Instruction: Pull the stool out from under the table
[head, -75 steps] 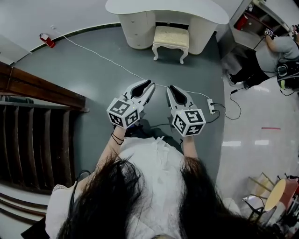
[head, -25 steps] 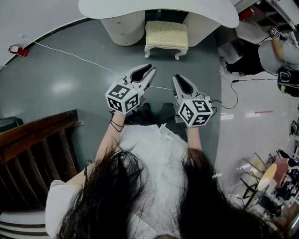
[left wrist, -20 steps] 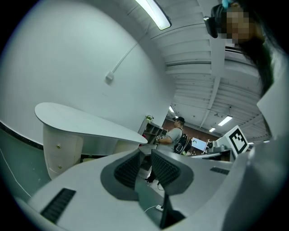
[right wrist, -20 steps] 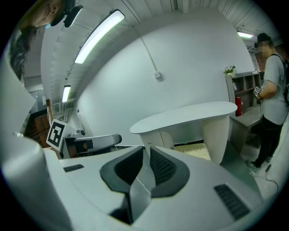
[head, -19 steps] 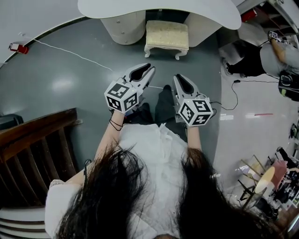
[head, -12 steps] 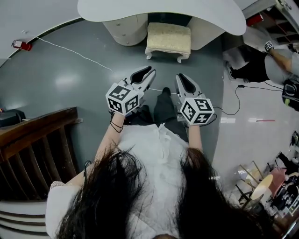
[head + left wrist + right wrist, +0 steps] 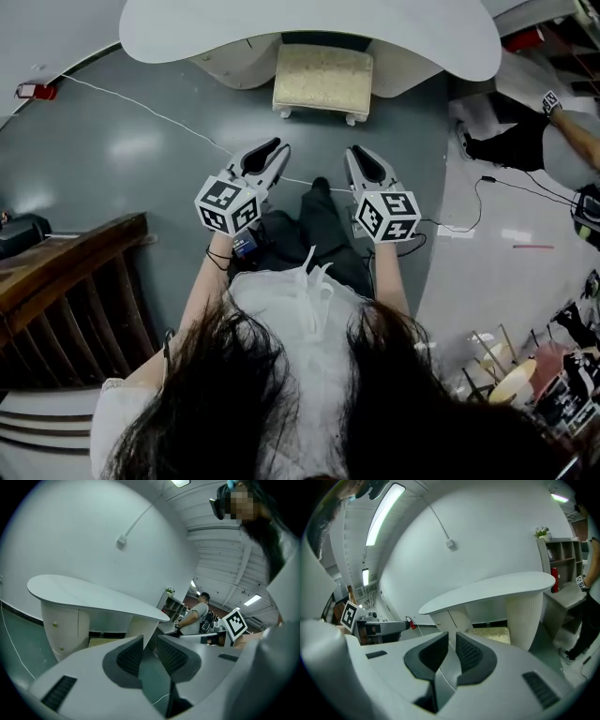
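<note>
A cream cushioned stool (image 7: 323,81) with white legs stands partly under the white curved table (image 7: 309,28) at the top of the head view. It also shows in the right gripper view as the stool (image 7: 492,634), beneath the table (image 7: 487,592). My left gripper (image 7: 277,148) and right gripper (image 7: 353,153) hover side by side above the grey floor, short of the stool, both shut with nothing between the jaws. In the left gripper view the left gripper (image 7: 150,641) points at the table (image 7: 89,597).
A white cable (image 7: 141,108) runs across the floor to a power strip near my feet. A dark wooden railing (image 7: 66,281) is at the left. A person (image 7: 562,141) crouches by shelves at the right. Clutter (image 7: 525,375) sits at lower right.
I have stepped closer to the table: the stool and table sit nearer and larger, and the railing has slid to the lower left. Both grippers stay shut, held out in front.
</note>
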`<action>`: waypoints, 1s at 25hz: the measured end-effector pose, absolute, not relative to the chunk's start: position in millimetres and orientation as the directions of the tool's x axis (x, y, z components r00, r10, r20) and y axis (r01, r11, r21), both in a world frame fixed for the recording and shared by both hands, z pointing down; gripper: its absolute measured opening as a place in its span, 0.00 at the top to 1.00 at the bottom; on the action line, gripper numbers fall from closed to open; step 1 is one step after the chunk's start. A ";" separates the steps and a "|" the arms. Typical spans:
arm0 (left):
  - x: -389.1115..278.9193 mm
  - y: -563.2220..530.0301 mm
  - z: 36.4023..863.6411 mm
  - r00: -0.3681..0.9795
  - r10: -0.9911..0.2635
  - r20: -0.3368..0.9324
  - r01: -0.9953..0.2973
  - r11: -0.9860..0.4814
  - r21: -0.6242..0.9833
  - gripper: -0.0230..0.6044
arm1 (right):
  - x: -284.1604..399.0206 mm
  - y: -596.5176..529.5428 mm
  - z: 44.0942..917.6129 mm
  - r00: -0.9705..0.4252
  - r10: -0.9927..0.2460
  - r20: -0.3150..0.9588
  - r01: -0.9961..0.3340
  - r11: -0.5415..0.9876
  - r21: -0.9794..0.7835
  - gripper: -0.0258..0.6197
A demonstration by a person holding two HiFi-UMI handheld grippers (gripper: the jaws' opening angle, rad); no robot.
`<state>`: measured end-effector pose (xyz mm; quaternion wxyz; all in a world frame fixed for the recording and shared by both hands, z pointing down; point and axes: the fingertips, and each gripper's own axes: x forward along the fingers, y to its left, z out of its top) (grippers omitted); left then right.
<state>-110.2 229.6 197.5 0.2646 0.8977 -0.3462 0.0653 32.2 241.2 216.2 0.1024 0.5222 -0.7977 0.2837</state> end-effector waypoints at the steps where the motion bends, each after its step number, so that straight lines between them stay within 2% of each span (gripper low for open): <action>1: -107.1 223.2 203.4 0.747 -0.588 0.310 -0.662 -0.616 0.427 0.83 | 39.2 234.1 222.5 -0.441 -0.769 0.463 -0.888 0.301 -0.346 0.86; 11: -104.1 136.1 298.4 0.679 -0.627 0.382 -0.731 -0.529 0.431 0.83 | 102.7 173.9 320.6 -0.463 -0.712 0.528 -0.879 0.295 -0.374 0.86; 16: -115.5 102.6 373.7 0.674 -0.588 0.447 -0.737 -0.494 0.462 0.83 | 121.7 146.1 395.1 -0.434 -0.692 0.578 -0.896 0.265 -0.355 0.86; 25: -148.4 58.6 500.9 0.654 -0.502 0.566 -0.756 -0.433 0.491 0.82 | 140.1 101.3 507.1 -0.420 -0.658 0.625 -0.886 0.147 -0.441 0.86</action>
